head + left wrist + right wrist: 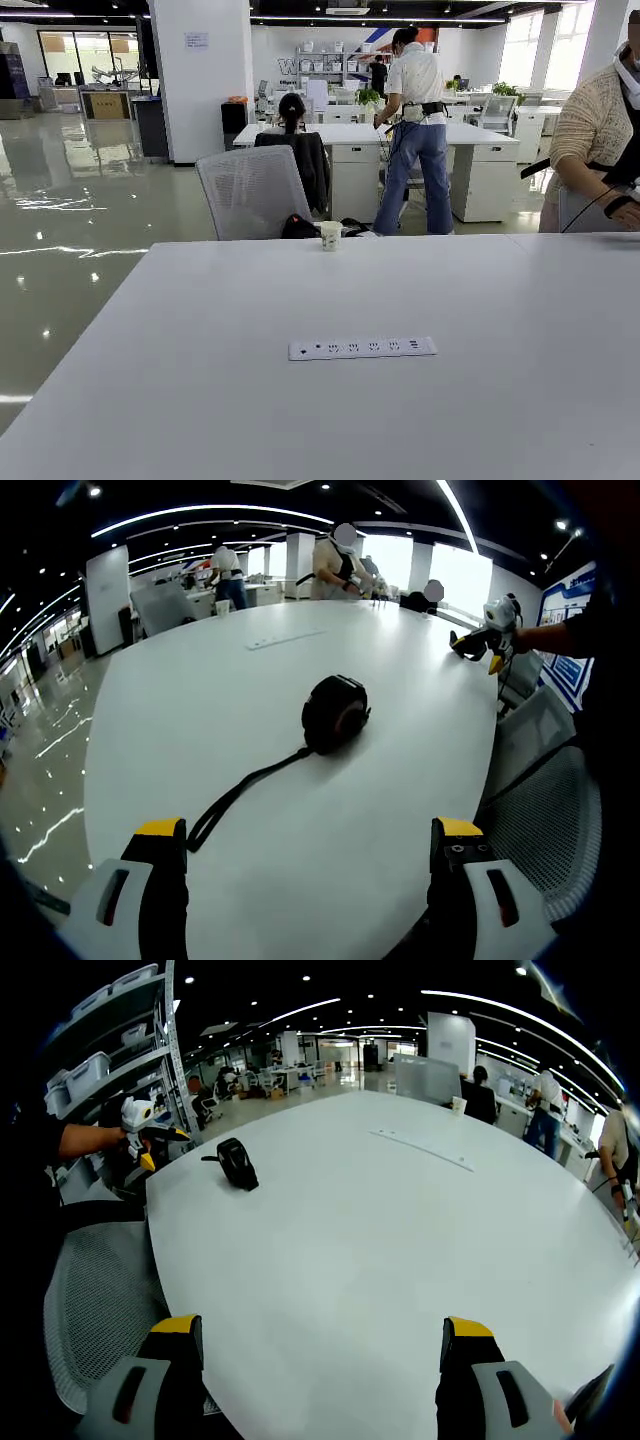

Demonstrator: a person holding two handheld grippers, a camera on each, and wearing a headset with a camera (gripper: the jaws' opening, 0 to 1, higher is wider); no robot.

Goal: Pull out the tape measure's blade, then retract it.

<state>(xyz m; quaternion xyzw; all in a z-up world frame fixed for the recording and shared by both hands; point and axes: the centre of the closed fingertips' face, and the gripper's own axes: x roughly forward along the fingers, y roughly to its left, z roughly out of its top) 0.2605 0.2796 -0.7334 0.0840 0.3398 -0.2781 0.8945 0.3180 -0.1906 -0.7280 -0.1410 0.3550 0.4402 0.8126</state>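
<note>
We record a large open office with a glossy floor, and a broad white table [200, 400] as the work surface. A white power strip [362, 348] lies flat on it, and we take that strip as our reference. The tape measure [335, 712], a black case, rests on the tabletop on the person's side of the power strip and apart from it. Its black strap [240, 795] trails away from the strip toward the left gripper [308, 830]. That gripper's jaws stand spread with nothing between them, and the strap's end lies near one jaw. The right gripper [323, 1326] is likewise spread and empty, well apart from both the strip and the case. A paper cup [330, 235] stands beyond the power strip at the table's far edge. We judge the task not begun, since no blade shows outside the case. We cannot tell which face carries the blade's tab. We recommend that the left gripper close across the case body, not the strap, and press it to the table. The right gripper should then take the tab squarely, draw it level and straight, and feed the blade back slowly so it does not snap home.
</note>
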